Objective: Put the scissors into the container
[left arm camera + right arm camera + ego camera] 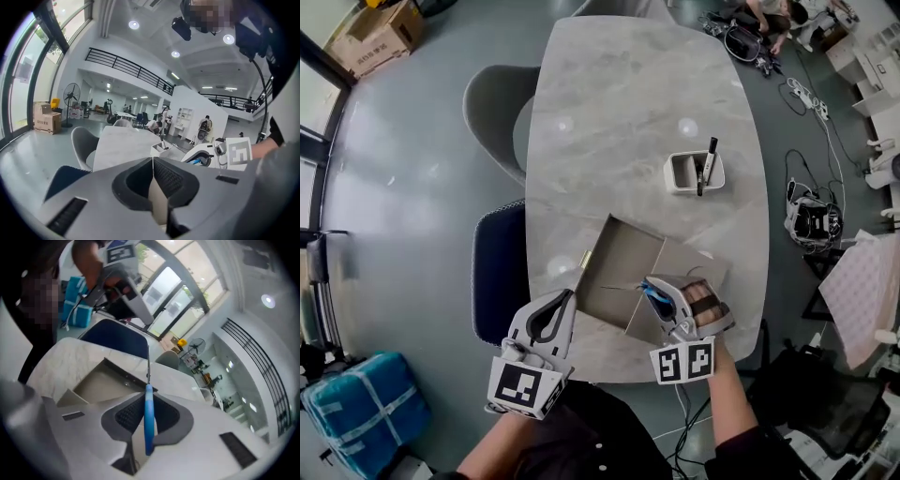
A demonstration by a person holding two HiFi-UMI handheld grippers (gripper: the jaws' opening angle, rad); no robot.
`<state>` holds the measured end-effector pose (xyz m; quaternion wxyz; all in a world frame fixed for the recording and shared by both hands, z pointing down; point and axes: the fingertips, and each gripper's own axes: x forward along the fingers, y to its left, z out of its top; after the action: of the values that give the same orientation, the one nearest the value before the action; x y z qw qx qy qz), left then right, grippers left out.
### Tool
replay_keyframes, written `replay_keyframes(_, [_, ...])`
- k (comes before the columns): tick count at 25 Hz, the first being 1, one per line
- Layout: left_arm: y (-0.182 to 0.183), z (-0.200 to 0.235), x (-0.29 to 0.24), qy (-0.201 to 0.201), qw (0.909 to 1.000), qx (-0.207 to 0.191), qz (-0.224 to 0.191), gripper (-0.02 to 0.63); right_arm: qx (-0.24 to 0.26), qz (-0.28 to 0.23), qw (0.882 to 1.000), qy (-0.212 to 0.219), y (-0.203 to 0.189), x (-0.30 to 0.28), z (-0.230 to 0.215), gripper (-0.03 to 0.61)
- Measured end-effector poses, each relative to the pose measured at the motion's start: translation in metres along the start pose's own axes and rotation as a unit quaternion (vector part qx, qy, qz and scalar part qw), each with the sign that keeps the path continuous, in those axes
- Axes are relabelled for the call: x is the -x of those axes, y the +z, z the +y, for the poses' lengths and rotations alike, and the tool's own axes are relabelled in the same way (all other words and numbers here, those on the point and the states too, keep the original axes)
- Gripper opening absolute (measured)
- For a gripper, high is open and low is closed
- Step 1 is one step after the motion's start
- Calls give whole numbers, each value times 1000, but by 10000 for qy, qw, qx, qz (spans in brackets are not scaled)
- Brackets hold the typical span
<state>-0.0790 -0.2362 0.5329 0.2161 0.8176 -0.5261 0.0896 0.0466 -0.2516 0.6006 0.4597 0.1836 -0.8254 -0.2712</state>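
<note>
Scissors (149, 418) clamped in right gripper (661, 300), blades over container (637, 231) for drop; left gripper (565, 300) pinches container flap (159, 206), presumably steadying.

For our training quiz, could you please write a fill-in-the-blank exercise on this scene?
1. The right gripper is shut on scissors with a ____ handle.
2. A black pen sits in the ____ container.
3. The box whose flap the left gripper holds is made of ____.
Missing words: blue; white; cardboard.
</note>
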Motion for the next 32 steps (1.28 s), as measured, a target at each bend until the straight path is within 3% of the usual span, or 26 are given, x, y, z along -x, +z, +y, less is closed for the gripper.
replay_keyframes(2, [-6,4,-4,-21,9999,56,102,17,807,-121,9962,319,-1,-11,14,41])
replay_keyframes(5, [-13,11,-17,-89,9997,13,213,16,1509,-271,9862,626,-6,-35,24,41])
replay_keyframes(14, [-43,25,-42,-121,9982,148,574,17,2383,-476,9625,1208,-8,-82,54,41])
replay_keyframes(19, [-53,32,-51,-99,9980,190,597,16,2520,-621,9457,1955,-5,-91,75,41])
replay_keyframes(27, [-62,36,-54,-98,9964,380,754,17,2270,-410,9496,2122,-11,-107,79,51])
replay_keyframes(32, [-63,38,-55,-74,9965,397,728,17,2195,-210,9483,2284,-17,-106,79,130])
